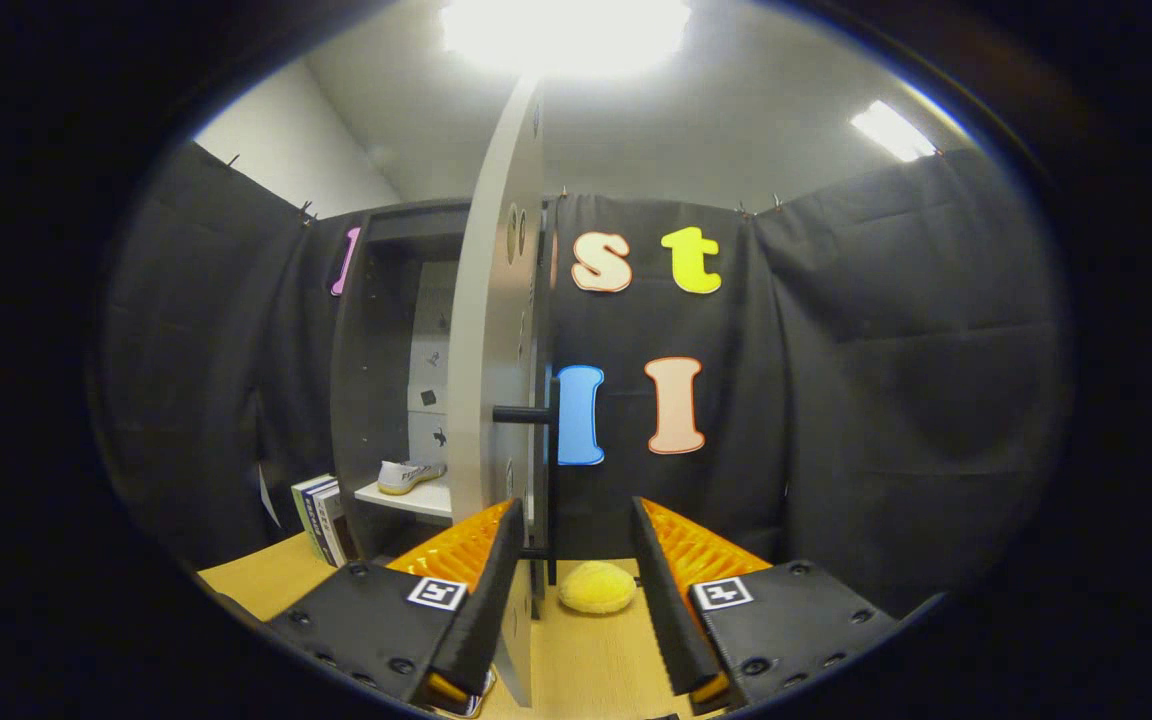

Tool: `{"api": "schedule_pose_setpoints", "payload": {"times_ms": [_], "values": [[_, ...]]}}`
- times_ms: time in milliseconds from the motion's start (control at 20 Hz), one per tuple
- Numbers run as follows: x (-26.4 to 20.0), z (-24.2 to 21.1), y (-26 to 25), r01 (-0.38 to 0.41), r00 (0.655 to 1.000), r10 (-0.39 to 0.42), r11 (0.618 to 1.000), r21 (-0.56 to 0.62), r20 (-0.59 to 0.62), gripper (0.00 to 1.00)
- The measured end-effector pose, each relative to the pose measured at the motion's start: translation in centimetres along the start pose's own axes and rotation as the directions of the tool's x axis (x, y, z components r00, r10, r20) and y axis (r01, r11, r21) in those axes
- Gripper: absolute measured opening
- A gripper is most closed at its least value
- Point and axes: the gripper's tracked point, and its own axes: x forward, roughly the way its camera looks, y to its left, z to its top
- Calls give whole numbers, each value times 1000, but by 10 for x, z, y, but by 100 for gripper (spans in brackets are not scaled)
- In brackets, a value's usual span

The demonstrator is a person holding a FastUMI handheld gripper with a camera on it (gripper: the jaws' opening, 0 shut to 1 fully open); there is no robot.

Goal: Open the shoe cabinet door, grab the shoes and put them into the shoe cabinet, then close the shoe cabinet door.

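The grey shoe cabinet [376, 400] stands ahead on the left with its pale door [496, 360] swung out towards me, seen almost edge-on. The door's black bar handle [547, 470] lies between my fingers, close to the left one. My gripper [576, 510] is open and wide, and neither finger presses on the door or the handle. A white shoe [411, 476] rests on the white shelf [416, 498] inside the cabinet, beyond the left finger.
A soft round yellow object [596, 587] lies on the wooden tabletop [256, 575] between my fingers, just past the door's lower edge. Several books [321, 518] stand upright to the left of the cabinet. Black cloth walls close in all sides.
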Motion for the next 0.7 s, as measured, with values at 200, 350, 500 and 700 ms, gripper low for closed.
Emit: {"api": "schedule_pose_setpoints", "payload": {"times_ms": [200,350,500,700], "values": [[-25,11,42,-63,997,60,997,48,48,66],[-28,-6,80,-124,992,123,991,43,26,84],[-24,-45,114,-160,985,162,986,47,-50,90],[-17,-116,155,-185,965,190,982,46,-179,90]]}}
